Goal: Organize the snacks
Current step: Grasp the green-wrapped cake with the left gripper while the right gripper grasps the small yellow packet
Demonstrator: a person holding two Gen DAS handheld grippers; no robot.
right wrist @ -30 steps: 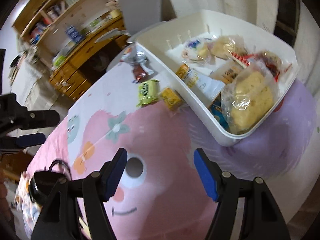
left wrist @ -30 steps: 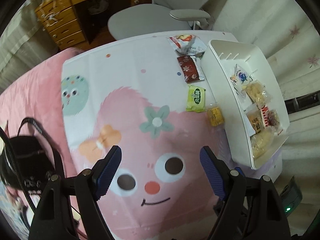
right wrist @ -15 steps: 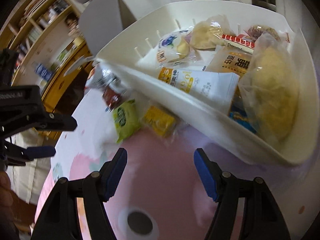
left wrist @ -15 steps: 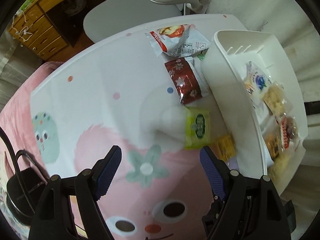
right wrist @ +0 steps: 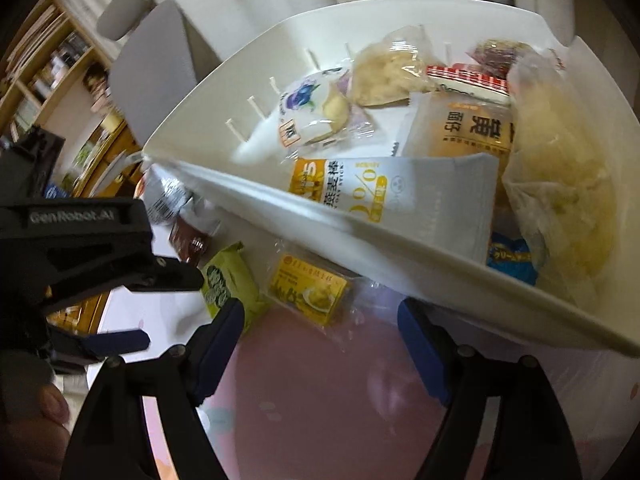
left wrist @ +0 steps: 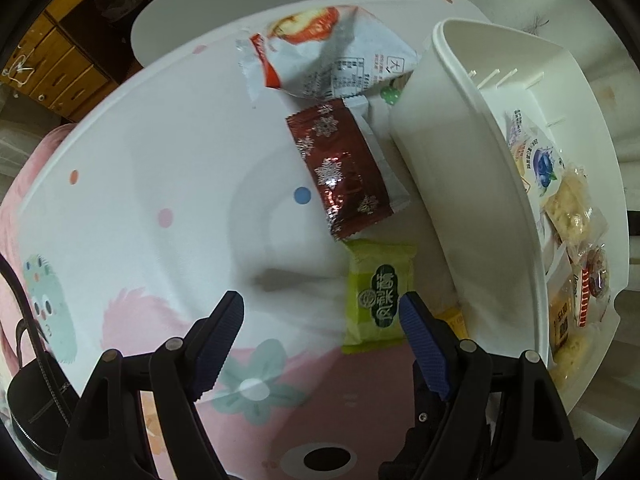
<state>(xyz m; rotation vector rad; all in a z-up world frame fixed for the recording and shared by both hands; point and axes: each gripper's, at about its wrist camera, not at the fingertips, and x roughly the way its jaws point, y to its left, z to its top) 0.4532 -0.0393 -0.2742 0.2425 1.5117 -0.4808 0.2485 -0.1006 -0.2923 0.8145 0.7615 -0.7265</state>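
Observation:
Loose snacks lie on the cartoon cloth beside a white bin: a white-and-red bag, a dark red snowflake pack, a green pack and a yellow pack, half hidden by a finger. My left gripper points down, open and empty, with the green pack just inside its right finger. In the right wrist view my right gripper is empty and its jaws are opening. The yellow pack lies just ahead of them and the green pack to the left.
The bin holds several wrapped breads and packets. The left gripper body and a hand fill the left of the right wrist view. A black bag lies on pink bedding, with a grey chair and wooden drawers behind.
The left gripper has dropped and moved toward the snacks by the bin, so the green pack now lies near its right finger. The right gripper has rolled and closed in on the yellow pack.

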